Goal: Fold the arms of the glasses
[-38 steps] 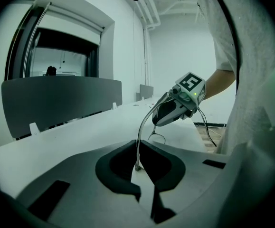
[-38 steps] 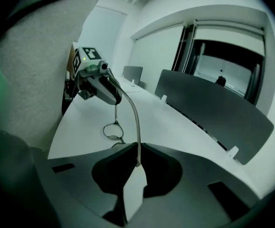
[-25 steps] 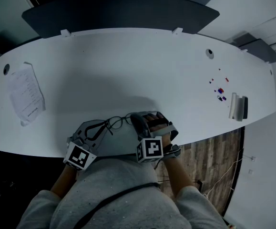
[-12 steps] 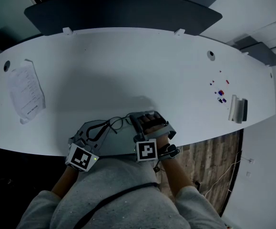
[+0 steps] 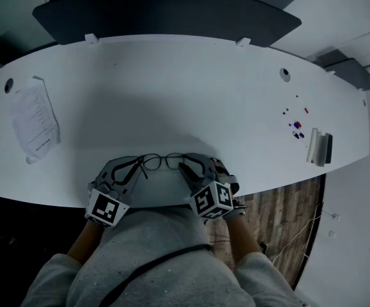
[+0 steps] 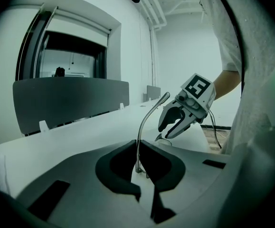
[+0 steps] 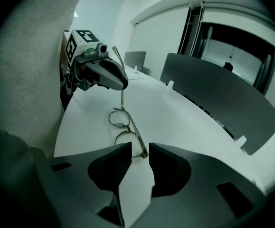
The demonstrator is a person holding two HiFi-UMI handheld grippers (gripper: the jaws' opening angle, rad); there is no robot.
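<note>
Looking down on a wide white bench (image 5: 172,88), sheet of paper (image 5: 34,123) at its left end. Near the front edge, glasses (image 5: 162,161) on the bench between both tongs. Left tongs (image 6: 138,146) clenched on one arm, shown standing upright only in the left gripper view. Right tongs (image 7: 139,148) released, jaws just opening, frame's end at their gap, unpressed.

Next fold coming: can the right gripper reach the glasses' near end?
Probably yes: the right gripper has just been opening its jaws, and the glasses lie with that end at their mouth, nothing blocking.
</note>
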